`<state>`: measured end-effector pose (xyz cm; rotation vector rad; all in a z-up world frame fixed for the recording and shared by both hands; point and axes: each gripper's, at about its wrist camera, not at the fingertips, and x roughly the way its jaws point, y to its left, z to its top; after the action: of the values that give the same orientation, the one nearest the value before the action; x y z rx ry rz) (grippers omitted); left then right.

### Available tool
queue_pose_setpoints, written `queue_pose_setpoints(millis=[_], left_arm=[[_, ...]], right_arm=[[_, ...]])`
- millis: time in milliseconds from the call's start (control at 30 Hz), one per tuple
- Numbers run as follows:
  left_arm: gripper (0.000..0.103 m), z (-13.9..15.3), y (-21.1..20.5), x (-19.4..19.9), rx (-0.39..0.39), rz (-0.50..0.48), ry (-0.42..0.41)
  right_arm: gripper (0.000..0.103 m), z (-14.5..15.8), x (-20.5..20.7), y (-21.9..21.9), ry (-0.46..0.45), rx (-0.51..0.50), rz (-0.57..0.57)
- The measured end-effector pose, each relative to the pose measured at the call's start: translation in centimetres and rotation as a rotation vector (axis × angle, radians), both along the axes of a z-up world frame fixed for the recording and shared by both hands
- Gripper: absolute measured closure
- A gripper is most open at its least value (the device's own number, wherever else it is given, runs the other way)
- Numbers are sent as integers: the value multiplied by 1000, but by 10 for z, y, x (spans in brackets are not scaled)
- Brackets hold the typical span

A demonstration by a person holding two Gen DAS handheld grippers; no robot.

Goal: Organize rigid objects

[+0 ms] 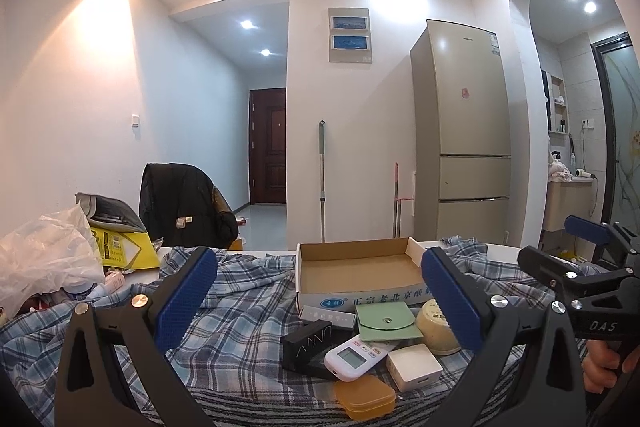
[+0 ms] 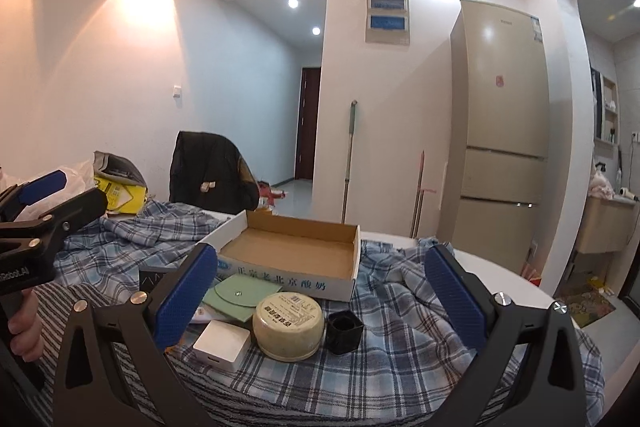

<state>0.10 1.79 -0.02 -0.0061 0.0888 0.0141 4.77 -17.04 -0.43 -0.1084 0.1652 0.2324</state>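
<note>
An empty cardboard box (image 1: 356,251) (image 2: 280,277) stands on the plaid cloth. In front of it lie a grey slim box (image 1: 328,317), a green pouch (image 1: 386,321) (image 2: 236,295), a cream round tin (image 1: 434,327) (image 2: 288,325), a black box (image 1: 306,345), a white remote (image 1: 356,355), a white square box (image 1: 414,367) (image 2: 222,343), an orange case (image 1: 364,397) and a small black cup (image 2: 343,331). My left gripper (image 1: 318,301) (image 2: 68,195) hovers open above the pile, holding nothing. My right gripper (image 2: 320,297) (image 1: 560,247) is open too, above the tin and cup.
A plaid cloth (image 2: 400,347) covers the round white table (image 2: 500,279). At the left are a clear plastic bag (image 1: 44,259), a yellow bag (image 1: 124,247) and a chair with a black jacket (image 1: 184,207). A fridge (image 1: 464,135) and mops (image 1: 322,179) stand beyond.
</note>
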Motion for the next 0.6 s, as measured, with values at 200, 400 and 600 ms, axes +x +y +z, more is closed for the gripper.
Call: queue_pose_setpoints(millis=[200, 400, 600], left_arm=[[0, 0, -2, -2, 8, 3, -2], [0, 0, -1, 1, 3, 3, 16], [0, 0, -6, 2, 24, -12, 19]], right_arm=[[0, 0, -2, 2, -9, -5, -2], [0, 1, -1, -1, -5, 3, -3], [0, 1, -3, -1, -15, 1, -2]])
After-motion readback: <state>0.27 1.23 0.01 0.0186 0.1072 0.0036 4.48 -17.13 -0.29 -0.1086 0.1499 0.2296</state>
